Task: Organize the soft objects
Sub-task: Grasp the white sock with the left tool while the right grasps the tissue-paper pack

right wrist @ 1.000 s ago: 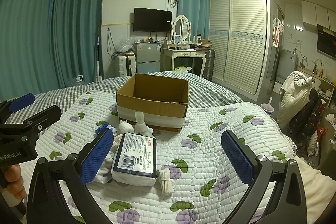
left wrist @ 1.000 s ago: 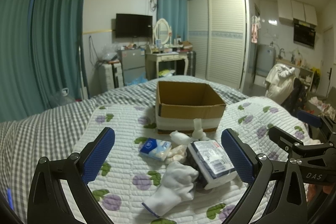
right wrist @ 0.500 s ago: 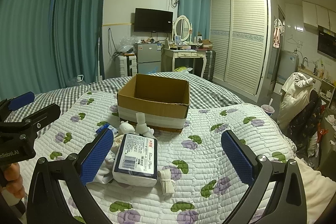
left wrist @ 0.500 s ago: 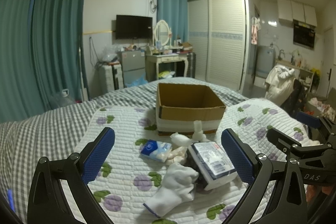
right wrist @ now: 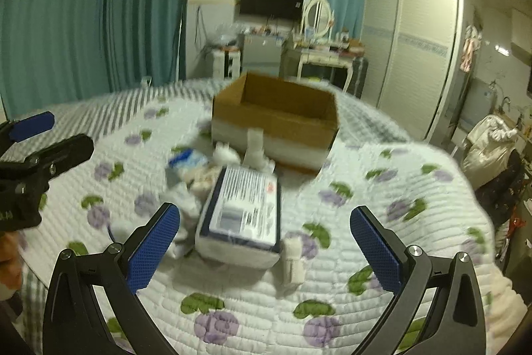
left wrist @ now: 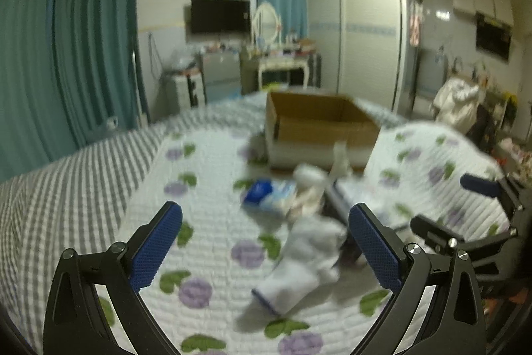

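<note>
Spread across the whole near scene, a white quilt [right wrist: 382,198] printed with purple flowers and green leaves, lying over a grey checked bedsheet [left wrist: 60,182] visible at the left. At the far middle of the quilt, an open cardboard box [right wrist: 276,118] with a white band around its lower half, upright, nothing visible inside from either view. Just near of the box, a huddle of soft things, blurred in both views. Largest among them, a wrapped tissue pack [right wrist: 242,212] with a dark blue border and a printed label on top, lying flat. Left of it, a crumpled white sock [left wrist: 299,258], touching or overlapping the pack. Farther left and slightly far, a small blue-and-white packet [left wrist: 269,193]. Between packet and box, several small white bundles [right wrist: 226,153], too blurred to tell apart. At the pack's near right corner, a small white roll [right wrist: 292,258], just beside it.

Left gripper [left wrist: 266,250] spread wide, holding nothing, hovering near the sock. Right gripper [right wrist: 266,250] likewise spread wide and empty, framing the tissue pack from the near side.
</note>
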Tool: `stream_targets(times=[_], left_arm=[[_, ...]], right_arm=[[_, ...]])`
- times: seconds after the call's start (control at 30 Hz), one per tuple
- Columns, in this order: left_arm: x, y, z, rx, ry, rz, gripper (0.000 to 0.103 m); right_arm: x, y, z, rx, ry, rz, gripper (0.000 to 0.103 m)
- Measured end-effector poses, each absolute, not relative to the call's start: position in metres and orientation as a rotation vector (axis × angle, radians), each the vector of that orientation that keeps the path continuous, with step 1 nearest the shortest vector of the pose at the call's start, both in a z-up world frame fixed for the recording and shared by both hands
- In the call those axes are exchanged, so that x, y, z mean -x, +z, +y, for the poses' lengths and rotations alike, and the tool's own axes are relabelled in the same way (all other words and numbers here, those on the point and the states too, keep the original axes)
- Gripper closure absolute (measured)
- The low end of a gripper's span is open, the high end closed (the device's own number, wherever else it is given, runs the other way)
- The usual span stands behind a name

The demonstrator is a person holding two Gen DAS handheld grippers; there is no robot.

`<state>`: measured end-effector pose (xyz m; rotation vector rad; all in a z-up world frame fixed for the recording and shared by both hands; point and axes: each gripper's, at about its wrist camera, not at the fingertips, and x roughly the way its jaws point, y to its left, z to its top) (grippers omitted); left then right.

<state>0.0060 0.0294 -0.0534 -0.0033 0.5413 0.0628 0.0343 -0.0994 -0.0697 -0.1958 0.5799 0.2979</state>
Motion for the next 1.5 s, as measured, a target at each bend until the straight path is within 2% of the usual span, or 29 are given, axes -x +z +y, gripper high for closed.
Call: stream_targets(times=[0.13, 0.23, 0.33, 0.67, 0.73, 0.87, 1.0, 1.07, 1.2, 1.5], left_arm=[[-0.023, -0.090, 0.031, 0.011, 0.053, 0.645, 0.002], [-0.031, -0.108, 0.027, 0.011, 0.038, 0.703, 0.008], [-0.039, -0.120, 0.028, 0.041, 0.022, 0.746, 0.010], [-0.061, -0.151, 0.010, -0.006, -0.033, 0.822, 0.010], [-0.063, -0.154, 0.010, -0.002, -0.049, 0.825, 0.016], [-0.059, -0.152, 0.009, 0.009, -0.115, 0.828, 0.044], [-0.051, -0.149, 0.004, -0.015, -0.131, 0.824, 0.055], [-0.046, -0.146, 0.004, -0.012, -0.133, 0.821, 0.060], [-0.033, -0.134, 0.006, -0.010, -0.119, 0.809, 0.067], [0.001, -0.094, 0.009, 0.018, -0.060, 0.730, 0.070]], right_arm=[[-0.053, -0.099, -0.095, 0.184, 0.316, 0.665, 0.002], [-0.065, -0.111, -0.093, 0.167, 0.333, 0.699, 0.004], [-0.077, -0.120, -0.089, 0.167, 0.336, 0.722, 0.011], [-0.105, -0.143, -0.081, 0.094, 0.410, 0.815, 0.012], [-0.105, -0.146, -0.077, 0.109, 0.416, 0.816, 0.015], [-0.101, -0.145, -0.077, 0.123, 0.422, 0.806, 0.030], [-0.098, -0.141, -0.088, 0.084, 0.429, 0.795, 0.050], [-0.095, -0.137, -0.094, 0.068, 0.433, 0.790, 0.057], [-0.080, -0.124, -0.102, 0.052, 0.430, 0.755, 0.063], [-0.043, -0.072, -0.121, 0.040, 0.434, 0.631, 0.064]])
